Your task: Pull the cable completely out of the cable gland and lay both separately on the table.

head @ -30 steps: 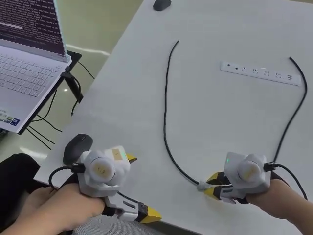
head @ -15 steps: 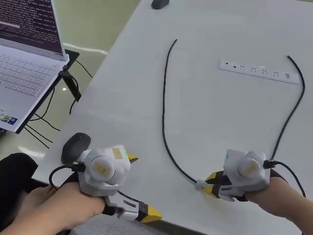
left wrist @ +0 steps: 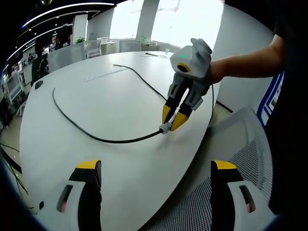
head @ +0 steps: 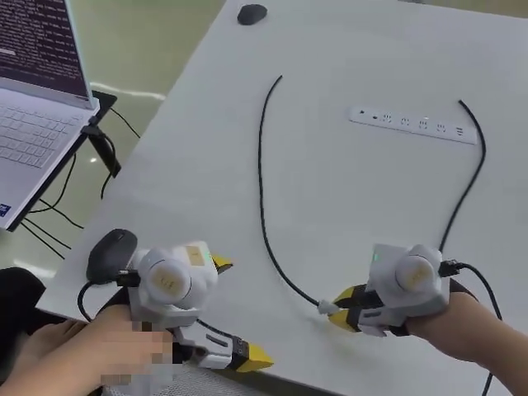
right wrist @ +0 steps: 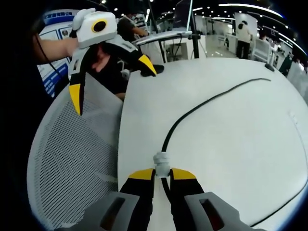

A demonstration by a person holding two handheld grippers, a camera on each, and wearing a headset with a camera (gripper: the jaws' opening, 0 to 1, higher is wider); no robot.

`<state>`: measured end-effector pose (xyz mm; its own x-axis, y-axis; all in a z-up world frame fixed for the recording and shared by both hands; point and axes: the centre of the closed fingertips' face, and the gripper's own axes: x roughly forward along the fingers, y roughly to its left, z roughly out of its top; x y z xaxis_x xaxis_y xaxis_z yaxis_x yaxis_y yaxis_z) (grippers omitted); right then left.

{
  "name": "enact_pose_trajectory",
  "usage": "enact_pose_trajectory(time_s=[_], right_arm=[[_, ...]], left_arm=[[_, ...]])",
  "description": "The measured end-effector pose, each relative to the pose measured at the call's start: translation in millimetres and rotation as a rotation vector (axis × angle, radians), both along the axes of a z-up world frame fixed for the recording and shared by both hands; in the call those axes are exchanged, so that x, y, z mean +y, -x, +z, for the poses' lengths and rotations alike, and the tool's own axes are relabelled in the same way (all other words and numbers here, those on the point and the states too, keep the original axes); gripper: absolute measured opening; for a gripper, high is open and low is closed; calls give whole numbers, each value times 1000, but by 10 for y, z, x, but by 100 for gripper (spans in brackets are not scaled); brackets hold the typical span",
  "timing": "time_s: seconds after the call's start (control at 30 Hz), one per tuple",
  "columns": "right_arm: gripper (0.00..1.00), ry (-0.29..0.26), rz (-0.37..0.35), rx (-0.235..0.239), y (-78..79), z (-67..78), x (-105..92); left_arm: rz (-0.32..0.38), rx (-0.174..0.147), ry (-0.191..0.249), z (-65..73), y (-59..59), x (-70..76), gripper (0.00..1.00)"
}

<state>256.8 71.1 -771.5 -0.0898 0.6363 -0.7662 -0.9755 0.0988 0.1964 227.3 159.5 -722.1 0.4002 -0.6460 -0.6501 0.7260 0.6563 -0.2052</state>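
Two hand-held grippers are positioned at the near edge of the white table (head: 355, 198).

The right gripper (right wrist: 162, 174) has its jaws drawn almost together, leaving only a narrow gap between the yellow tips. The cable gland (right wrist: 162, 162), a small light-coloured fitting, is pinched at those tips and projects forward of them. The black cable (right wrist: 202, 107) enters the gland, so the two parts are joined. A dark line runs back between the jaws behind the gland. Whether this is cable or shadow cannot be determined.

From the gland, the cable runs over the table in one long curve away from the person. Its free end lies on the far part of the table. The gland is close to the near edge of the table. Whether it touches the surface cannot be determined.

The left gripper (left wrist: 156, 166) has its jaws spread wide and grips nothing. It straddles the table edge, with one jaw over the table and the other over a grey mesh surface (left wrist: 240, 144). It is well apart from the gland and the cable.

Other items:
- A white power strip (head: 412, 124) with its own black cord (head: 474, 177) lies beyond the cable.
- A dark mouse (head: 252, 14) lies at the far edge.
- A second mouse (head: 111, 252) lies just beside the left gripper.
- A laptop (head: 37, 140) stands open to the left of the table.
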Motion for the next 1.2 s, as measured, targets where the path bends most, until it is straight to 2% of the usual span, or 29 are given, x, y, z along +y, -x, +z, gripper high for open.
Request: enact_pose_trajectory(time_s=[0.07, 0.23, 0.67, 0.77, 0.93, 1.2], right_arm=[[7, 3, 4, -6, 15, 64, -19], [7, -17, 12, -29, 58, 273, -34], [6, -29, 38, -46, 123, 662, -72], [6, -30, 59, -55, 147, 727, -72], [6, -22, 80, -64, 158, 827, -87], [6, -35, 102, -71, 167, 1015, -86]], left_arm=[[4, -10, 22, 68, -25, -41, 94], [1, -35, 42, 164, -59, -111, 94], [-33, -60, 96, 341, -55, -402, 91], [-37, -72, 111, 406, -88, -447, 91], [-27, -76, 146, 489, -139, -502, 89], [-65, -99, 171, 590, -178, -641, 88]])
